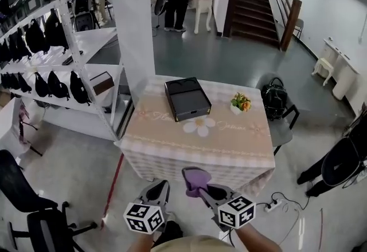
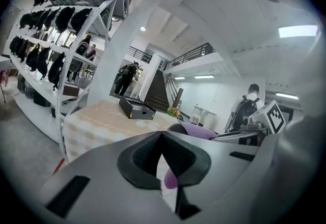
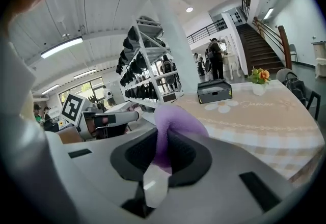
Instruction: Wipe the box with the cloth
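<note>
A tall white metal shelving rack [image 1: 74,62] hung with black bags fills the left of the room, beside a white pillar. In the middle stands the tabletop [image 1: 172,148], covered in a beige checked cloth printed with a white daisy. The black rectangular box [image 1: 187,98], lid open, sits on the far left part of that tabletop, just beyond the daisy and well apart from both tongs. The left tongs [image 1: 160,185] and the right tongs [image 1: 203,189] hang side by side over the floor, short of the tabletop's near edge, both pointing toward it. The left tongs are pressed together on themselves. The right tongs are pinching the crumpled purple cloth [image 1: 196,179], which bulges up out of their tips. A small white pot of orange and yellow flowers [image 1: 239,103] stands on the tabletop to the right of the box.
</note>
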`<action>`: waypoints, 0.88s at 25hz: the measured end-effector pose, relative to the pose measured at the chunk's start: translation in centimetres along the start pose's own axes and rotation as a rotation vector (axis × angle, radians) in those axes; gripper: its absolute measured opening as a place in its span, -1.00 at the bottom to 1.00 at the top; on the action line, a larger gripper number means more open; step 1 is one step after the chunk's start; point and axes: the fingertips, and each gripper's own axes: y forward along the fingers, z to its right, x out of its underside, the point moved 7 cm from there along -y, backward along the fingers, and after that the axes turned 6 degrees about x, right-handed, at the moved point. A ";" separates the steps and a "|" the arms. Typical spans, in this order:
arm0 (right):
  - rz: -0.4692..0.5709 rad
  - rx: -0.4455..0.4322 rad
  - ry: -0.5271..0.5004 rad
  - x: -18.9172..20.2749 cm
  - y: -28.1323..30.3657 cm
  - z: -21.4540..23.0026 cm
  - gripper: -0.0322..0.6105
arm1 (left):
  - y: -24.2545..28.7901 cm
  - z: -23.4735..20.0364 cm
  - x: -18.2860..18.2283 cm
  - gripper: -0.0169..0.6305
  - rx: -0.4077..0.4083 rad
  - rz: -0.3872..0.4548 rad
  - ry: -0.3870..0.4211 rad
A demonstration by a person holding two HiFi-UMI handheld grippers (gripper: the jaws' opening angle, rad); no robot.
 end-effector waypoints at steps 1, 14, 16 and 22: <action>-0.001 0.005 0.006 -0.7 1.2 0.0 -0.68 | 0.4 -1.2 -0.5 -0.91 0.000 -0.019 0.004; 0.032 0.066 -0.029 -8.4 10.9 1.2 -0.68 | 5.3 -12.4 -6.0 -0.91 0.028 -0.104 0.034; 0.049 0.085 -0.049 -9.9 11.8 2.4 -0.68 | 6.5 -13.1 -6.7 -0.91 0.033 -0.102 0.033; 0.106 0.108 -0.166 -16.0 15.4 6.9 -0.68 | 11.0 -14.4 -9.6 -0.90 0.034 -0.067 0.052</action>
